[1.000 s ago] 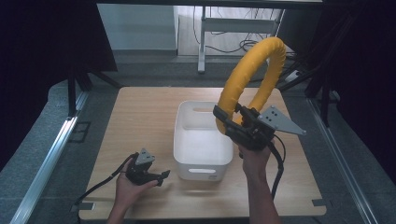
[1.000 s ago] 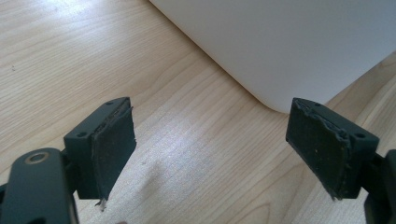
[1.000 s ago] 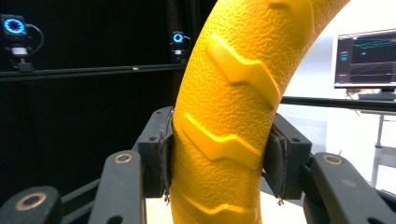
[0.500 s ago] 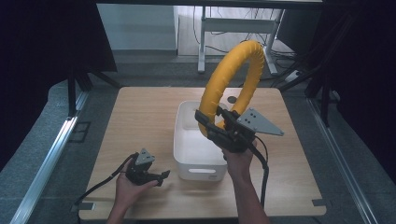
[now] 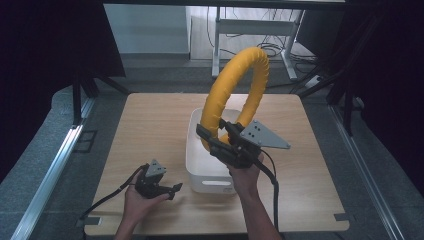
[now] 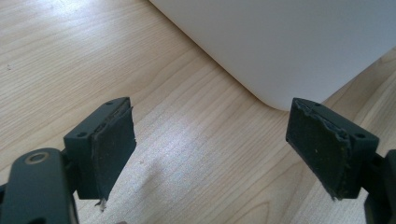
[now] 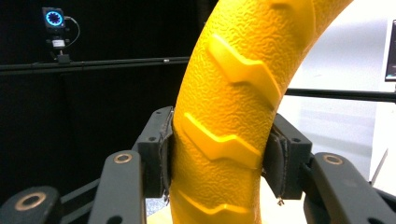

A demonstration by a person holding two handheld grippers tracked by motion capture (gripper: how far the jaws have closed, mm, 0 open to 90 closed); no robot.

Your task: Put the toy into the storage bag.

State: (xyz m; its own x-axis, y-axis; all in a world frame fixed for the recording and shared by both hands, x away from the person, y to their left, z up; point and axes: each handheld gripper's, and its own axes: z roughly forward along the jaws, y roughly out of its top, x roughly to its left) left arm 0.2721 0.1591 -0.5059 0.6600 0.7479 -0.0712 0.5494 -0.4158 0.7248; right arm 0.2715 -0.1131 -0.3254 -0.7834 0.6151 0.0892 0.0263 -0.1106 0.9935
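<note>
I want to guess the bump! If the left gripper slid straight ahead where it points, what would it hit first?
Probably the white bin. The left gripper has open jaws aimed along the bare wooden table toward the bin's rounded corner, though that corner sits slightly right of center.

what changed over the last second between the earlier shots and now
The right gripper, shut on the yellow ring throughout, carried it leftward in the high view, from beside the white bin's right edge to above the bin itself, and a little lower. Nothing was picked up or let go. The left gripper stayed resting open on the table by the bin's near left corner, and the bin kept its place.
</note>
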